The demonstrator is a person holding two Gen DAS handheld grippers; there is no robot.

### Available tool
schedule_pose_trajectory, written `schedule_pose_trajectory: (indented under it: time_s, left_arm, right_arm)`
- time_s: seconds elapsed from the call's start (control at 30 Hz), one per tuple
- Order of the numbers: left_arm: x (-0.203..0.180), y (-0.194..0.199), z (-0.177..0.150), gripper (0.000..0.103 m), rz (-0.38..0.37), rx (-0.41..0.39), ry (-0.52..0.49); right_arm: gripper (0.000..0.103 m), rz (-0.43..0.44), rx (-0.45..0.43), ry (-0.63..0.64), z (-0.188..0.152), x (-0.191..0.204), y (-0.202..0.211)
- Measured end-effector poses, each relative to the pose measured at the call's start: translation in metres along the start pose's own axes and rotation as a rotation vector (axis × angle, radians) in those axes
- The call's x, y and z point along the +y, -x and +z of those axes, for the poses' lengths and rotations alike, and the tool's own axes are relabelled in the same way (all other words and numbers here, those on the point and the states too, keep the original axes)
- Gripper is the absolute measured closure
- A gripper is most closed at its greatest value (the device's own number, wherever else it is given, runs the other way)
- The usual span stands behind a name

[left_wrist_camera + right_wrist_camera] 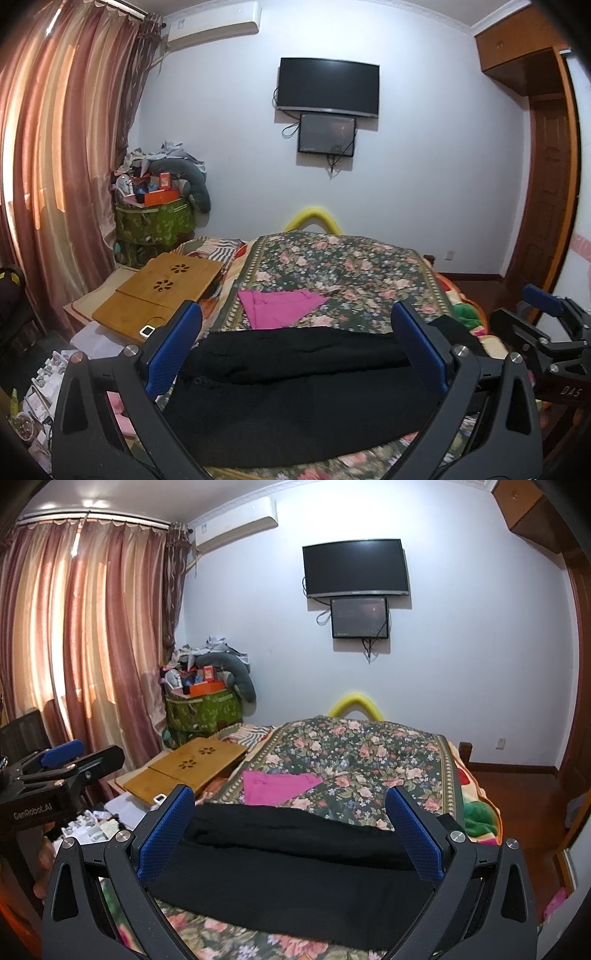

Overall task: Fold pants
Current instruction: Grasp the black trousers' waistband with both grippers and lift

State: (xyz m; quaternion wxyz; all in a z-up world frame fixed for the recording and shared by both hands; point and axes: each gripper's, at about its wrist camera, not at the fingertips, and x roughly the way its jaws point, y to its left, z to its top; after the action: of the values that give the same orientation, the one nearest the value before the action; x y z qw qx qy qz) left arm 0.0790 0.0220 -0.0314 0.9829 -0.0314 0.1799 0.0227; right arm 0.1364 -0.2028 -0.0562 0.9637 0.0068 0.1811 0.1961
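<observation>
The black pants point(295, 387) lay across the near end of the bed point(351, 273), on its floral bedspread point(369, 760), stretched crosswise in a wide band with one lengthwise ridge of cloth running along the far edge. Beyond the pants, farther up the bed, lay a pink garment point(277, 306), apart from them. The left tongs point(295, 350) hung above the pants with their blue pads spread wide, one pad toward each end of the black band, pinching nothing. The right tongs point(291, 830) hung likewise above the pants, pads spread wide and holding nothing. In the left wrist view the right tongs showed at the pants' right end; in the right wrist view the left tongs sat off the pants' left end. Left of the pants, beside the bed, a bamboo lap desk point(162, 291) rested with a small white device point(147, 329) on its near corner.
</observation>
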Motion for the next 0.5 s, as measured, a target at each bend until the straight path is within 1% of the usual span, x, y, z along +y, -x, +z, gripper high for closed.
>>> schedule_pose_trajectory:
  time_s: [0.1, 0.27, 0.37, 0.5]
  left_arm:
    - [0.007, -0.031, 0.000, 0.000, 0.023, 0.034, -0.006]
    - [0.024, -0.091, 0.000, 0.000, 0.053, 0.114, -0.009]
    - [0.033, -0.132, -0.002, 0.000, 0.094, 0.165, -0.027]
    - [0.051, -0.190, -0.009, 0.000, 0.113, 0.255, -0.043]
  right_arm:
    - [0.000, -0.007, 0.022, 0.010, 0.001, -0.007, -0.022]
    - [0.000, -0.021, 0.064, 0.019, 0.000, -0.019, -0.058]
    - [0.000, -0.019, 0.099, 0.034, -0.001, -0.027, -0.083]
    - [0.000, -0.029, 0.154, 0.082, -0.005, -0.034, -0.121]
